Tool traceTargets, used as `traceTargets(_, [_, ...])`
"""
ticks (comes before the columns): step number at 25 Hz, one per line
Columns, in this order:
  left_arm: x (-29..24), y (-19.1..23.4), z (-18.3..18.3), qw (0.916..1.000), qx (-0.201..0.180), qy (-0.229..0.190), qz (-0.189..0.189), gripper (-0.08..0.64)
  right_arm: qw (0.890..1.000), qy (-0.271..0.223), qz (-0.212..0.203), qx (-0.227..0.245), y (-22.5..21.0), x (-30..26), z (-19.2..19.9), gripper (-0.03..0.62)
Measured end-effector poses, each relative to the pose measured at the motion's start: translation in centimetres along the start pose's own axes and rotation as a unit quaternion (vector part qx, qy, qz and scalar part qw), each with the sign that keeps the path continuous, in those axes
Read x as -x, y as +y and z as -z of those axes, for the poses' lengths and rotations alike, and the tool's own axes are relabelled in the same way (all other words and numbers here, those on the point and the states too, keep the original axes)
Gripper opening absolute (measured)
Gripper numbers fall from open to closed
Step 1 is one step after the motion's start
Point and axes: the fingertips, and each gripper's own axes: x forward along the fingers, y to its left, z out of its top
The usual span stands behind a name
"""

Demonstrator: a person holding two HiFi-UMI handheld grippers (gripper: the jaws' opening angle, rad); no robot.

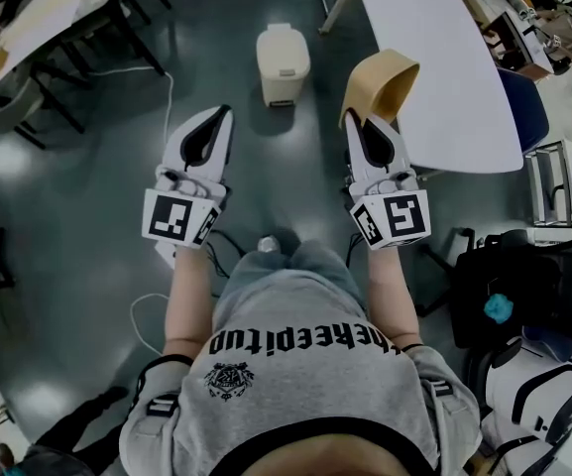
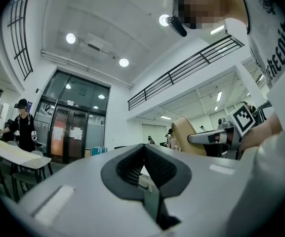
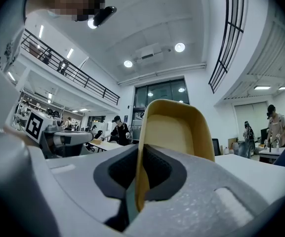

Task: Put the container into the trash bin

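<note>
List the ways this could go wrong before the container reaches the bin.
1. The right gripper pinches the tan plastic container by one thin wall only, so it may twist or slip out while carried.
2. The cream lidded trash bin looks closed, so the container could bounce off its top. The left gripper, shut and empty, might have to open it first.

Trash bin (image 1: 284, 62) on grey floor (image 1: 87, 201)
</note>
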Motion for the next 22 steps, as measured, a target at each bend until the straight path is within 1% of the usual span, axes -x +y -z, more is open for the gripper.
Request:
traceTargets(8, [-1.6, 1.8, 1.0, 0.9998, 0.019, -0.001, 0.010, 0.011, 1.000, 0.000, 0.005, -0.005, -0.1, -1.6, 0.1, 0.015])
traceTargets(14, [-3.4, 2.4, 2.0, 0.9997, 0.023, 0.002, 0.010, 0.011, 1.000, 0.002, 0.008, -0.010, -1.9, -3.0, 0.9, 0.015])
traceTargets(22, [-7.0, 5.1, 2.9, 0.9998, 0.019, 0.008, 0.001, 0.011, 1.000, 0.002, -0.007, -0.015, -4.3, -7.6, 1.6, 0.015])
